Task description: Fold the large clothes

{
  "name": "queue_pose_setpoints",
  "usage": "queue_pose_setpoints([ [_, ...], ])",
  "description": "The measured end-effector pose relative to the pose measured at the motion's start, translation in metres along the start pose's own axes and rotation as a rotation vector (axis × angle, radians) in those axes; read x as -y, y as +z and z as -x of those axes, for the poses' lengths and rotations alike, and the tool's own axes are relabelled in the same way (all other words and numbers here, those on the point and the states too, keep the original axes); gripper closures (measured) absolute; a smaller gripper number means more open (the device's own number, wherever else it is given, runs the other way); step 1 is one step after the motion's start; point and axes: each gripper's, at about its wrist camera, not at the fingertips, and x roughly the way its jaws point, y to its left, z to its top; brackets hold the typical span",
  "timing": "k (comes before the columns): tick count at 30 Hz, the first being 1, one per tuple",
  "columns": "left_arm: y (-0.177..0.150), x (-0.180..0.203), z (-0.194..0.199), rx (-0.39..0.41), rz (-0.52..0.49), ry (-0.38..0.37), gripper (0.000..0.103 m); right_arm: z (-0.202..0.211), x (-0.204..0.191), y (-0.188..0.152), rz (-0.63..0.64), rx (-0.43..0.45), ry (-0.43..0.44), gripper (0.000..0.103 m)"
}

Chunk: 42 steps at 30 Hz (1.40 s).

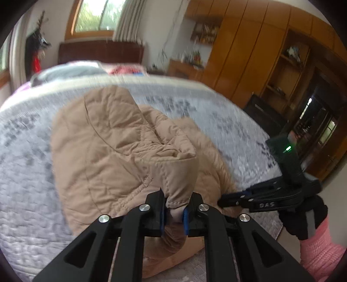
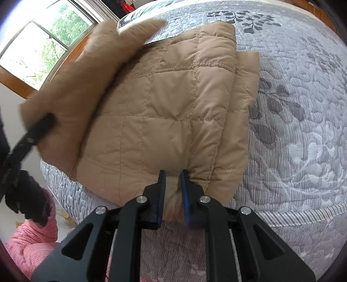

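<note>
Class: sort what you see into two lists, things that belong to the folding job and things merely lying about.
Job:
tan quilted jacket
left tongs, gripping its cuff
right tongs, at its edge
grey bedspread

Lying about:
wooden wardrobe
window

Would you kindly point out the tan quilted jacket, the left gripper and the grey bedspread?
tan quilted jacket [image 2: 164,104]: right wrist view, on a flat quilted panel.
left gripper [image 1: 175,213]: left wrist view, midway between fingertips, pinching a cuff.
grey bedspread [image 2: 303,108]: right wrist view, on bare leaf-patterned fabric.
</note>
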Motion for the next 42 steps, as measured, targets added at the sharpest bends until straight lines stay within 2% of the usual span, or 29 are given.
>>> queue_pose_setpoints([
  [5,-0.013,-0.008,-0.032,-0.086,0.032,-0.021,0.091,-0.001,0.001,-0.002,-0.003,-0.004,0.008,0.09],
  [7,-0.017,-0.011,-0.038,-0.098,0.04,-0.017,0.091,-0.002,0.002,-0.001,-0.001,-0.007,0.008,0.09],
  [12,-0.025,-0.006,-0.041,-0.099,0.021,0.004,0.091,-0.005,0.001,-0.001,0.001,-0.008,0.006,0.089],
  [32,-0.029,-0.01,-0.047,-0.085,0.016,-0.008,0.09,-0.012,0.001,0.002,-0.009,-0.007,0.007,0.089],
  [36,-0.027,-0.011,-0.037,-0.077,0.033,-0.032,0.086,-0.012,0.0,0.005,-0.01,-0.017,-0.002,0.088],
  [38,-0.025,-0.011,-0.026,-0.084,0.045,-0.067,0.08,-0.012,-0.001,0.007,-0.005,-0.023,-0.006,0.087],
  [40,-0.023,-0.014,-0.006,-0.083,0.07,-0.119,0.069,-0.012,-0.003,0.009,-0.002,-0.029,-0.009,0.086],
  [42,-0.022,-0.017,0.011,-0.082,0.091,-0.17,0.064,-0.012,-0.004,0.012,-0.001,-0.034,-0.008,0.084],
])
